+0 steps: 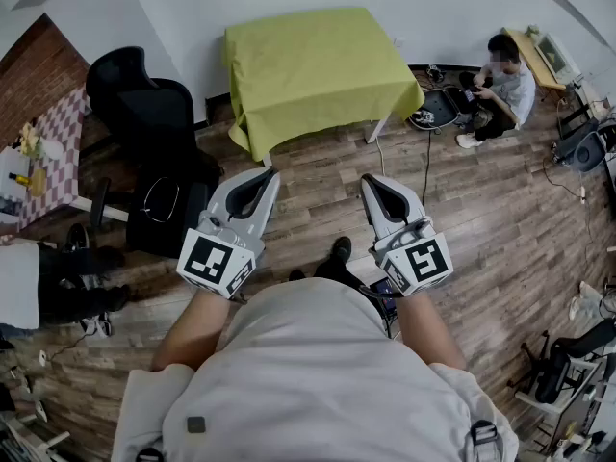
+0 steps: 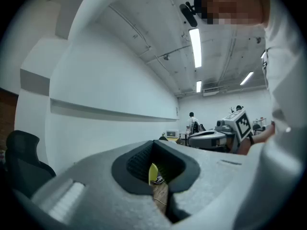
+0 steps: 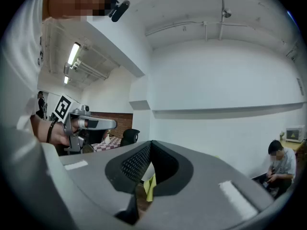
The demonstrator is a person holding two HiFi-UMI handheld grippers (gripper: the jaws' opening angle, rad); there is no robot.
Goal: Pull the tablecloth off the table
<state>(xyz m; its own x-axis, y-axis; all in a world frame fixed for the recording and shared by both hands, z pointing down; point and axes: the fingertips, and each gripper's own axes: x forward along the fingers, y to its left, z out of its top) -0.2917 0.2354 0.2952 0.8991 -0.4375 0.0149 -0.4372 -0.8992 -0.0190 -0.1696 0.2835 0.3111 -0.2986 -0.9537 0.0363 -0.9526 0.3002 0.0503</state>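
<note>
The left gripper [image 1: 262, 175] and right gripper [image 1: 372, 182], at centre frame, have their jaws closed on nothing. Reaching the upper-centre tablecloth [image 1: 313, 65] still shut risks shoving it instead of gripping it.

The left tongs [image 1: 262, 176] and the right tongs [image 1: 372, 183] are pale grey moulded shells, lined with black ribbed padding inside the jaws. Behind each sits a white cube [image 1: 214, 263] printed with black square markers. Behind the cubes the person wears a light beige short-sleeved shirt [image 1: 308, 373]. Between the tongs shows a dark shoe [image 1: 340, 249].
</note>
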